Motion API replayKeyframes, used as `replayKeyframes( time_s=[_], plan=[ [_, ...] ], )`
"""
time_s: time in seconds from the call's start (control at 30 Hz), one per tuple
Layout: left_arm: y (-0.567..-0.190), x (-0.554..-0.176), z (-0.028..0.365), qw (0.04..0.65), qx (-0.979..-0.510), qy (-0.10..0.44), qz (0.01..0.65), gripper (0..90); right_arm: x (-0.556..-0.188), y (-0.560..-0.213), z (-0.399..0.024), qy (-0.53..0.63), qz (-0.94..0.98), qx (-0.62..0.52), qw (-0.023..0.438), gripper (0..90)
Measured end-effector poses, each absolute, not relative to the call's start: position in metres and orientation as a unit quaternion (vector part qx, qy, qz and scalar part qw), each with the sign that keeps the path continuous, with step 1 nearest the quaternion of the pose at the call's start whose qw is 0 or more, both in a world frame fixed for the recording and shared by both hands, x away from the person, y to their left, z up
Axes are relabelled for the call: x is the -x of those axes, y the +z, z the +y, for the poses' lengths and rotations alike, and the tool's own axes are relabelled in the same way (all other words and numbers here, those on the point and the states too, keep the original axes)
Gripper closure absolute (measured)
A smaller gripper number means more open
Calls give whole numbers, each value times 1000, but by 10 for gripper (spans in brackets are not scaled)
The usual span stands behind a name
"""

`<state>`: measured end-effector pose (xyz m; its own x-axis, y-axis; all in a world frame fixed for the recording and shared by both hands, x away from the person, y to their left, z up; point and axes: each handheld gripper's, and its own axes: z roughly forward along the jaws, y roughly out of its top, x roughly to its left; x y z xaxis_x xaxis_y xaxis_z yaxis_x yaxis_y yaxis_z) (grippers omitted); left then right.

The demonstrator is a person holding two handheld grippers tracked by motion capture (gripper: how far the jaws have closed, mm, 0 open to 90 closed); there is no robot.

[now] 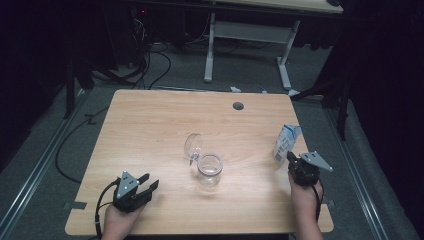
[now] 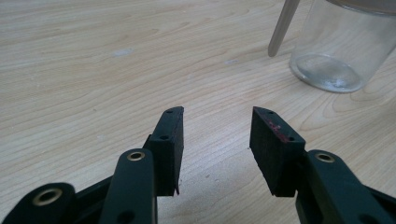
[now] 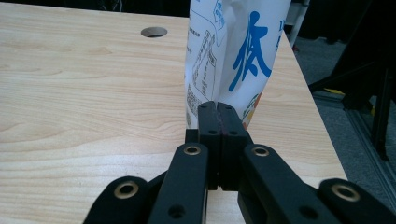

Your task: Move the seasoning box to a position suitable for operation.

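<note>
the right gripper (image 3: pixel 218 109) rested with its black jaws pressed flat together, nothing between them, tips just short of a white carton (image 3: pixel 233 51) printed with blue lettering. the carton stood upright near the wooden table's (image 3: pixel 70 93) right edge, a round hole (image 3: pixel 153 31) behind it; whether tips and carton touched was unclear.

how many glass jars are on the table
1: a clear round glass jar stands near the middle of the light wooden table, with its hinged glass lid swung open behind it. None seems hidden.
</note>
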<state>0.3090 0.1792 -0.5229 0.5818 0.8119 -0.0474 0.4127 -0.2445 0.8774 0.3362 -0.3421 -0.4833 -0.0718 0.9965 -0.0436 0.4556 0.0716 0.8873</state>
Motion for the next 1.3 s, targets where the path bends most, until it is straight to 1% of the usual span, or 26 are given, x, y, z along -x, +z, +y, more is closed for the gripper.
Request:
replayKeyframes(
  time_s=[0.07,0.1,0.13,0.17,0.2,0.3,0.4,0.53,0.57,0.63,0.73,0.9,1.0,1.07,1.3],
  plan=[
    [-522,-309,180,466,-756,216,405,551,-335,-483,-344,369,632,-574,367,900],
    [-522,-309,180,466,-757,216,405,551,-335,-483,-345,372,630,-576,366,879],
    [-522,-308,181,466,-756,216,405,551,-335,-484,-346,375,625,-580,365,766],
    [-522,-308,180,466,-756,216,406,551,-336,-484,-346,376,623,-582,363,673],
    [-523,-309,180,466,-756,215,406,551,-338,-484,-347,380,623,-581,361,601],
    [-523,-309,180,465,-757,215,406,551,-344,-484,-346,378,614,-588,366,524],
    [-523,-309,181,464,-757,215,406,551,-351,-482,-345,383,614,-588,360,508],
    [-524,-309,183,466,-753,215,411,551,-360,-484,-343,372,617,-587,368,540],
    [-524,-309,184,465,-754,214,412,551,-360,-485,-343,371,616,-587,372,572],
    [-524,-310,185,465,-753,213,413,551,-361,-485,-344,375,612,-587,374,594],
    [-525,-310,185,465,-752,214,414,551,-360,-484,-344,380,608,-583,382,670],
    [-525,-310,185,466,-752,214,414,550,-358,-485,-345,383,614,-572,386,762],
    [-526,-310,185,466,-752,214,415,550,-357,-488,-345,389,612,-567,391,779],
    [-526,-310,185,465,-752,214,415,550,-356,-489,-346,391,612,-565,393,809],
    [-525,-310,187,470,-748,214,416,548,-356,-490,-346,401,609,-564,387,829]
  ],
)
